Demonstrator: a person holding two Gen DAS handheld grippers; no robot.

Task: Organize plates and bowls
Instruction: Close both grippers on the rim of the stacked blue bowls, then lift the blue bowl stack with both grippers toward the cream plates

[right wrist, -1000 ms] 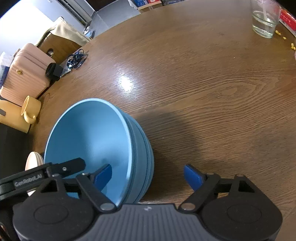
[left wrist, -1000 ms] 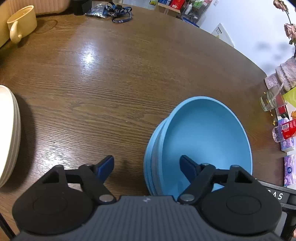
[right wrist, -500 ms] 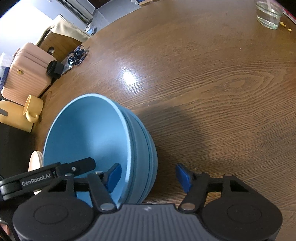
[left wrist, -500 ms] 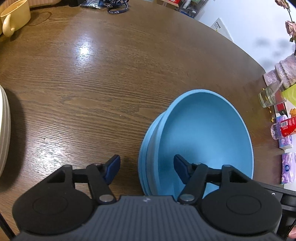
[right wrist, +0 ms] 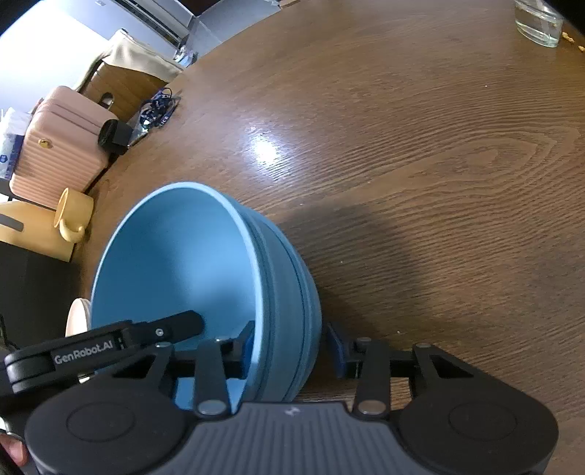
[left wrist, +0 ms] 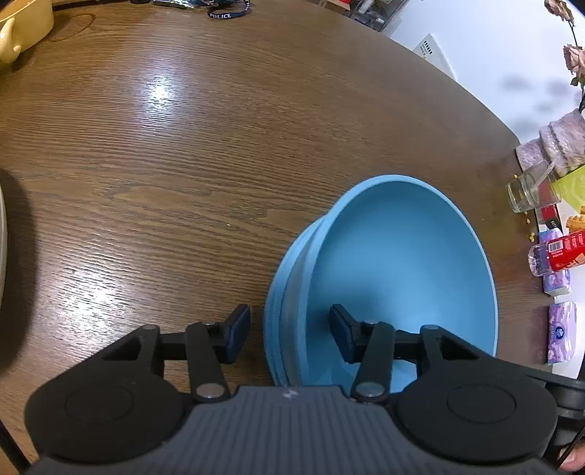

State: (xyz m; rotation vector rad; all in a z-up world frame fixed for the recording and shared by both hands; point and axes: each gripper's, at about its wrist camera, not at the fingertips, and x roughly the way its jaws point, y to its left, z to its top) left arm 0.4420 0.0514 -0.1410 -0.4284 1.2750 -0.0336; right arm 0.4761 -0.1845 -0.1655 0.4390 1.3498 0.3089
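Observation:
A stack of nested blue bowls (left wrist: 398, 263) stands on the round wooden table (left wrist: 182, 164). My left gripper (left wrist: 289, 338) straddles the stack's left rim, one pad outside and one inside the top bowl. Its jaws are closing, with a gap still showing at each pad. My right gripper (right wrist: 290, 345) straddles the opposite rim of the blue bowls (right wrist: 175, 263) and is closing too. Its outer pad stands just clear of the wall. Part of the left gripper's body (right wrist: 109, 343) reaches into the bowl in the right wrist view. Cream plates (right wrist: 78, 316) lie beyond the stack.
A yellow mug (right wrist: 73, 215) and a pink case (right wrist: 62, 146) sit at the table's far side, near a lanyard (left wrist: 226, 11). A glass (left wrist: 526, 193), a red-labelled bottle (left wrist: 559, 252) and tissue packs (left wrist: 561, 332) line the right edge.
Both grippers' jaws have narrowed steadily around the bowl stack's rims. The hands have hardly moved, and the bowls stay where they were.

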